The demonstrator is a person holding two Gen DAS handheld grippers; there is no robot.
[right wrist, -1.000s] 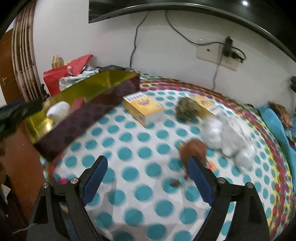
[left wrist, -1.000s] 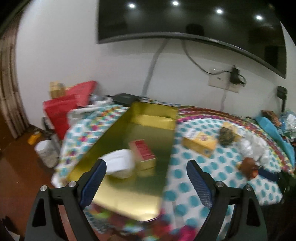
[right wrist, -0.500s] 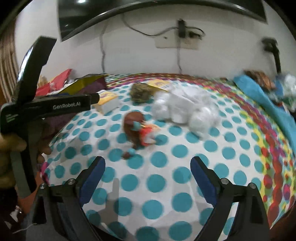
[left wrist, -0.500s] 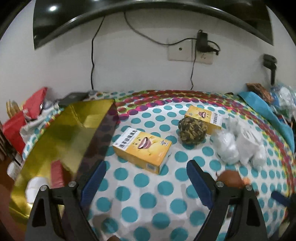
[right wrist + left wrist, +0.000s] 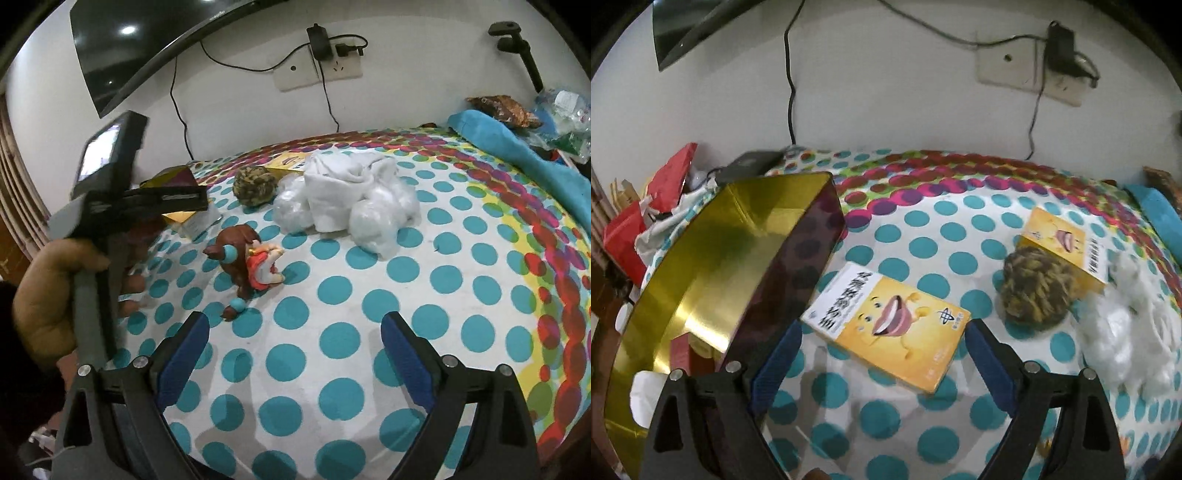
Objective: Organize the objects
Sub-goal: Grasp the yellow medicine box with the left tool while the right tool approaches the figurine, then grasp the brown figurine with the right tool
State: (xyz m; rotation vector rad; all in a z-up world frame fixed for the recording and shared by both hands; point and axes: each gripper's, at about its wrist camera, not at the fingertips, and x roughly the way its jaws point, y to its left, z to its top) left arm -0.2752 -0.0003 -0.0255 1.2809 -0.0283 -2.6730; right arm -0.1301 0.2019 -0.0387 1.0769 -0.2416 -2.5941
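Yellow box (image 5: 886, 325) between wide left gripper (image 5: 882, 354) fingers

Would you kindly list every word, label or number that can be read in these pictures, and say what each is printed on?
Nearer yellow box: large black Chinese characters on its white end, too distorted to read; a round logo, with small print beneath it too small to read.
Farther yellow box: vertical black print, too blurred.
Television: tiny lettering on its lower bezel, unreadable.
No other text is legible.
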